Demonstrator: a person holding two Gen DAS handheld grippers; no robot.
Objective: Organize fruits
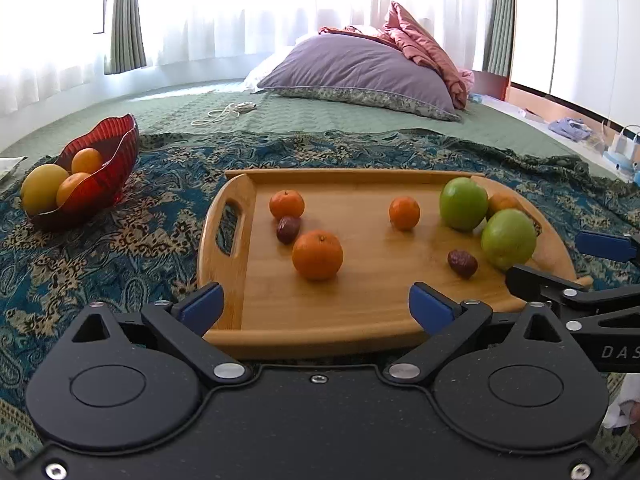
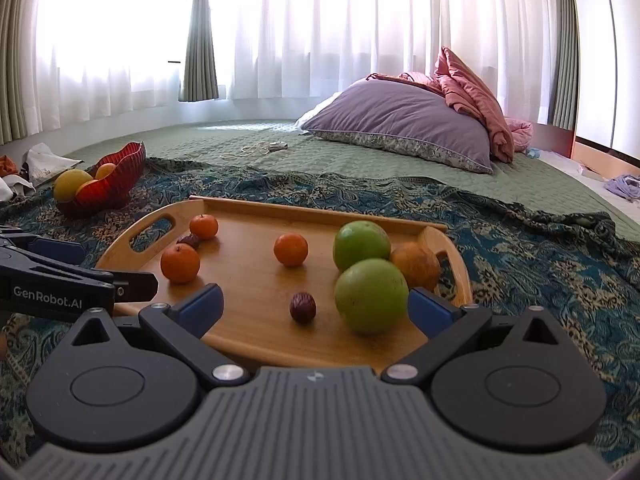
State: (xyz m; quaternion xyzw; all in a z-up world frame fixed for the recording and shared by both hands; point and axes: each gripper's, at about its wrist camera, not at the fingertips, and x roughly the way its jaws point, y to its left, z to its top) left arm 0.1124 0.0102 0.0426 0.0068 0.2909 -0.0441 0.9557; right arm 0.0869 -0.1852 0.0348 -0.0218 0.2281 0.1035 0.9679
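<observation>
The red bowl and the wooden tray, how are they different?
The red bowl is deep, wavy-edged and glassy; the wooden tray is flat, with low sides and cut-out handles. The red bowl is smaller; the wooden tray is wide. The red bowl's fruit is bunched together; the wooden tray's lies scattered. Both sit on the patterned cloth holding fruit.

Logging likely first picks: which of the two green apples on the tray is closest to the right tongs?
The nearer green apple, just ahead of the open right tongs; the other green apple sits behind it.

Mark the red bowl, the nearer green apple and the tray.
red bowl (image 1: 116, 156), left wrist view, outer wall.
nearer green apple (image 2: 370, 296), right wrist view, front face.
tray (image 1: 224, 256), left wrist view, left rim.
</observation>
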